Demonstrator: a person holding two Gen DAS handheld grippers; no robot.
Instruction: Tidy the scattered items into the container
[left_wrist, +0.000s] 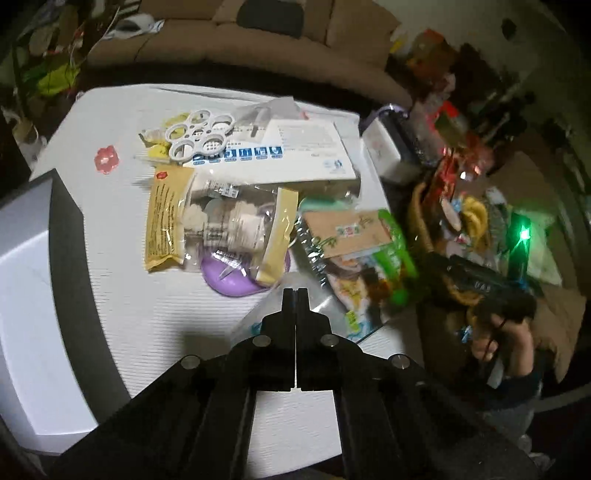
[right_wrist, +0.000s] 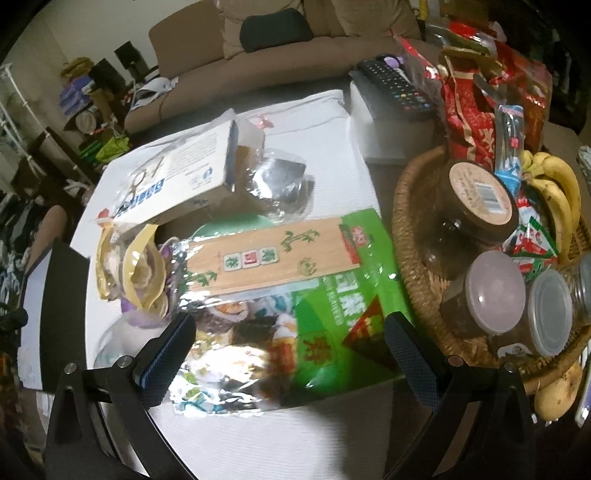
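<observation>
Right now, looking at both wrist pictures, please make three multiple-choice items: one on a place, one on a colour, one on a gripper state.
1. Where do the bananas lie?
A. in the wicker basket
B. on the white table
C. on the sofa

2. What colour is the flower-shaped piece on the table?
A. blue
B. red
C. black

3. How do the right gripper's jaws stand?
A. shut on a jar
B. shut on nothing
C. open above the green snack bag

Answers:
1 A: they rest inside the basket rim, beside the jars.
2 B: it shows red against the white top.
3 C: the fingers stand wide apart, with the bag below them.
</observation>
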